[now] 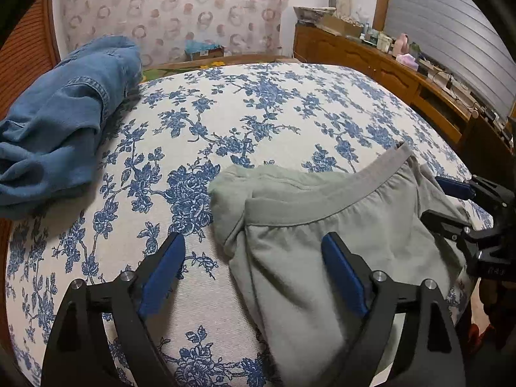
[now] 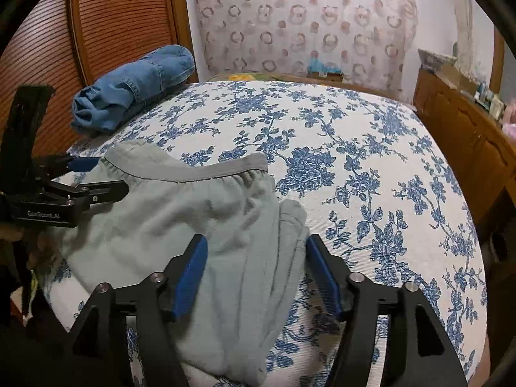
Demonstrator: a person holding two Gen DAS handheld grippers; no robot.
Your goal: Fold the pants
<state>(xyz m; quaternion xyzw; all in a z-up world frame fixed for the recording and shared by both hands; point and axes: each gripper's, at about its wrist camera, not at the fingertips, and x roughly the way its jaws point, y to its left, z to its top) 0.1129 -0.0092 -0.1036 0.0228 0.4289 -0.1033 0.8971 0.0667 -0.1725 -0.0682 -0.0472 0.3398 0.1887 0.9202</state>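
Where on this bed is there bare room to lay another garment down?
The widest bare stretch of floral bedspread runs from the grey pants to the far edge and the wooden cabinet side. A narrower strip lies between the pants and the blue denim bundle. The near edge is crowded: pants, left gripper and right gripper, both open.

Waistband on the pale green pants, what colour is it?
Grey elastic waistband, darker than the pale green pants; clearest in the left wrist view.
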